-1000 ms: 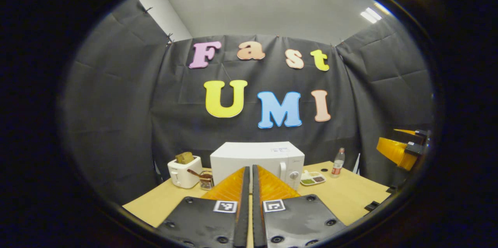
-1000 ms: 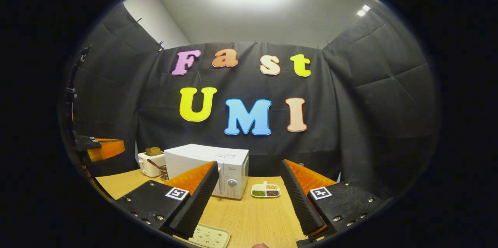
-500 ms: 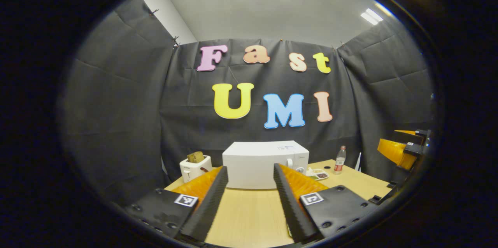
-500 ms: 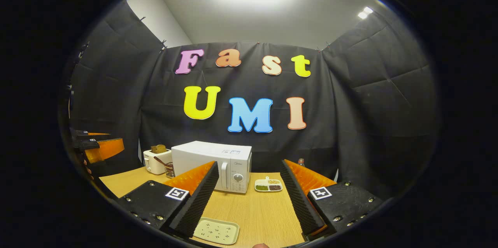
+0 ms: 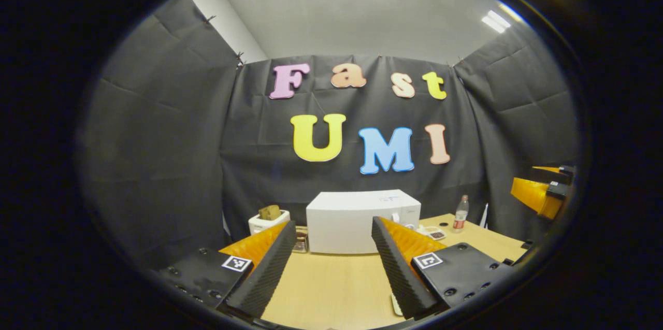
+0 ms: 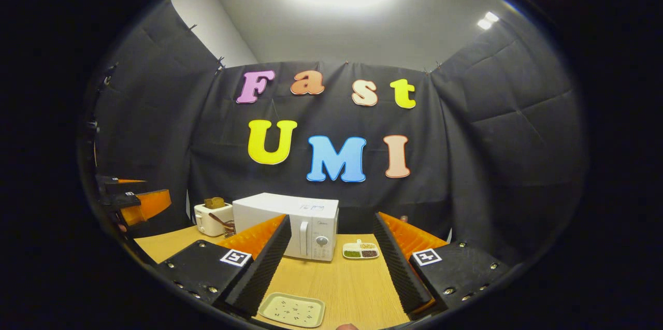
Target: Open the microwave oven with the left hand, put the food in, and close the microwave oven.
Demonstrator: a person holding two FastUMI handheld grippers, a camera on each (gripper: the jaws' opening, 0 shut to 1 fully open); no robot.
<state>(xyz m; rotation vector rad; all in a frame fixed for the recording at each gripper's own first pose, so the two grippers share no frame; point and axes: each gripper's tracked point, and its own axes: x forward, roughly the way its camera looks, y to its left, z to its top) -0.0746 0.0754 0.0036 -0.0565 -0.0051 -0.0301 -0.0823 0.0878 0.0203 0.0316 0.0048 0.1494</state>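
Since a second ago the left gripper [image 5: 334, 262] has been spread from pinched shut to wide apart, jaws empty. Same for the right gripper [image 6: 334, 260]: jaws held wide, nothing gripped. The microwave [image 6: 290, 224] is parked at the back of the table [image 6: 336, 283], door closed. The food tray [image 6: 291, 310] is seen near the front edge.

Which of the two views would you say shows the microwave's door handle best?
The right gripper view: the microwave shows its handle and dial unobstructed. In the left gripper view, the microwave mostly shows a plain side.
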